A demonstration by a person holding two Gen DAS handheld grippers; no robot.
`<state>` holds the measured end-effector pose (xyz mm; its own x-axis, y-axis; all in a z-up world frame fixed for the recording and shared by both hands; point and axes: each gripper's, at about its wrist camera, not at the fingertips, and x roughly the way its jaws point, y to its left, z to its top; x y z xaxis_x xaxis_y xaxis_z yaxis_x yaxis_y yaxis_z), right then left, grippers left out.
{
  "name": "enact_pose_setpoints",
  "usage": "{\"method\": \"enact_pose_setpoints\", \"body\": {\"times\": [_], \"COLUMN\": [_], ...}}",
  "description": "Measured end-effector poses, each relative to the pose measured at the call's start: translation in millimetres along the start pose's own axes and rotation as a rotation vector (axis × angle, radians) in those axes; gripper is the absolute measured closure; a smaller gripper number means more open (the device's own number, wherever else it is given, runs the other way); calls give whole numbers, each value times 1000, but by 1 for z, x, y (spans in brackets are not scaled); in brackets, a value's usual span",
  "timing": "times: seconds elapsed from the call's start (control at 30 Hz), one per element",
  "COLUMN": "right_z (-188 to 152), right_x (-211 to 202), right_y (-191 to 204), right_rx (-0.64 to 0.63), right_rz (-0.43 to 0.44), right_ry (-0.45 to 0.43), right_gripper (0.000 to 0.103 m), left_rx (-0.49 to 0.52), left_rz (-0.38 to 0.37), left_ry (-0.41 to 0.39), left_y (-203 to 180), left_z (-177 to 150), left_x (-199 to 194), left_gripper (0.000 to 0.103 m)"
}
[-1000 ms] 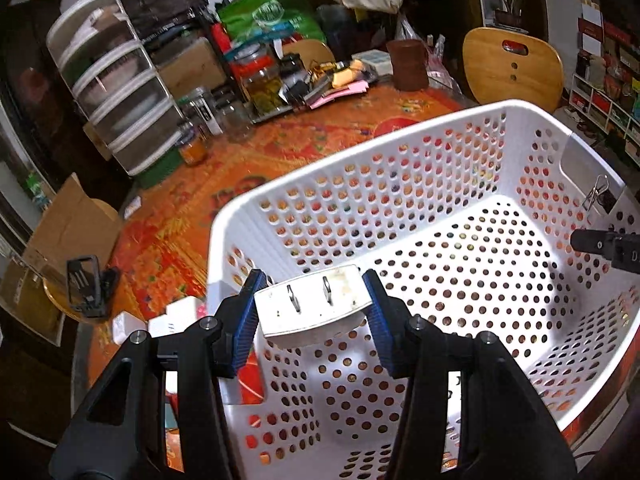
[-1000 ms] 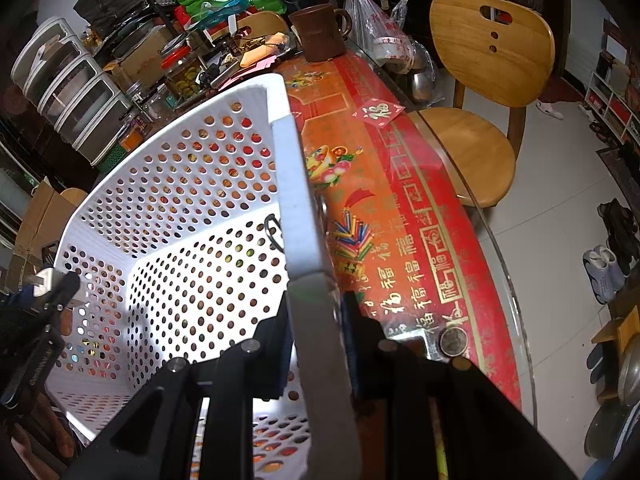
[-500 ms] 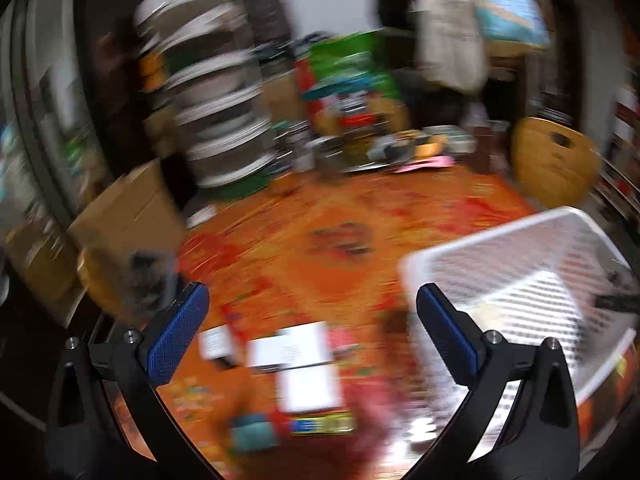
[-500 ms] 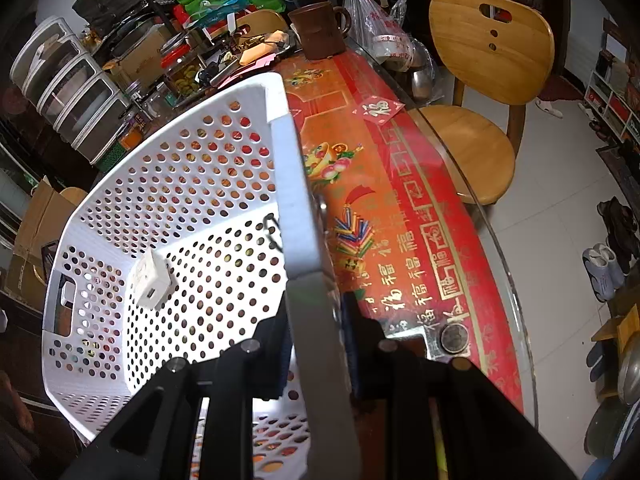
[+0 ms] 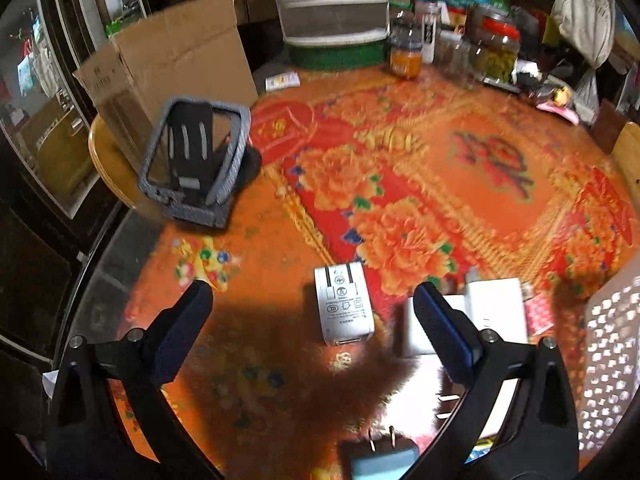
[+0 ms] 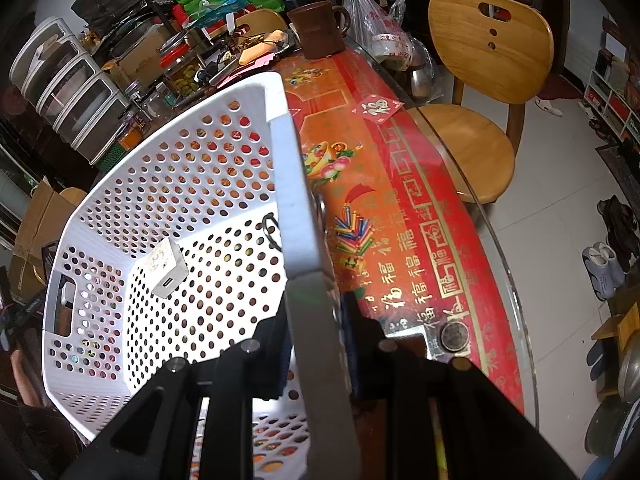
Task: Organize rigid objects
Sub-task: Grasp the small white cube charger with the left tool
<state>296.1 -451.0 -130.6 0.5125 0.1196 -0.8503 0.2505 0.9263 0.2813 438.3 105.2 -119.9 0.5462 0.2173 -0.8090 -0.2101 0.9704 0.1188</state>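
White and boxy, a charger (image 5: pixel 344 307) lies flat on the desk (image 5: pixel 460 184), prongs folded and label side up, and we take it as our landmark. We hold the left gripper (image 5: pixel 308 312) over it, fingers (image 5: pixel 182 330) wide apart and easing closer, one on each side of the charger without touching it. Just right of the charger, partly behind the right finger, lie more white adapters (image 5: pixel 496 312); below it, at the frame's lower edge, a pale blue plug (image 5: pixel 384 462) shows two prongs. Up and to the left of the charger a dark grey phone stand (image 5: pixel 196 164) stands near the desk's edge, with a cardboard box (image 5: pixel 168 64) behind it. Far beyond the charger, along the back of the red-and-orange floral cloth, we see jars (image 5: pixel 494 50) and a stack of clear drawers (image 5: pixel 332 4). At the far right of the charger the white perforated basket (image 5: pixel 608 364) edges into view.

From the right wrist we see that basket (image 6: pixel 168 184) from the other side: our right gripper (image 6: pixel 316 344) is clamped on its rim, fingers together on the wall. Inside, on the holed floor, rests a second white charger (image 6: pixel 166 268). A wooden chair (image 6: pixel 480 80) stands beyond the desk's glass edge.
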Motion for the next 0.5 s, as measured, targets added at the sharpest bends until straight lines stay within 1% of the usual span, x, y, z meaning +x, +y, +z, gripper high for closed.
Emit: {"method": "enact_pose_setpoints", "body": {"times": [0.07, 0.1, 0.17, 0.2, 0.23, 0.27, 0.37, 0.43, 0.5], "right_z": [0, -1, -1, -1, -1, -1, -2, -2, -2], "right_x": [0, 0, 0, 0, 0, 0, 0, 0, 0], "right_y": [0, 0, 1, 1, 1, 1, 1, 1, 1], "right_rx": [-2, -3, -1, -1, -1, -1, -4, -5, -6], "right_rz": [-1, 0, 1, 1, 1, 0, 0, 0, -1], "right_ry": [1, 1, 0, 1, 1, 1, 2, 3, 4], "right_gripper": [82, 82, 81, 81, 81, 81, 81, 81, 81], "left_rx": [5, 7, 6, 0, -5, -9, 6, 19, 26], "left_rz": [6, 13, 12, 14, 12, -4, 42, 42, 50], "left_ry": [28, 39, 57, 65, 74, 80, 67, 56, 11], "left_y": [-5, -10, -14, -15, -16, -17, -20, -22, -23], "left_z": [-1, -4, -7, -8, -9, -10, -10, -11, -10], "left_x": [16, 21, 31, 35, 38, 41, 41, 37, 25], "left_gripper": [20, 24, 40, 46, 59, 75, 77, 77, 77]}}
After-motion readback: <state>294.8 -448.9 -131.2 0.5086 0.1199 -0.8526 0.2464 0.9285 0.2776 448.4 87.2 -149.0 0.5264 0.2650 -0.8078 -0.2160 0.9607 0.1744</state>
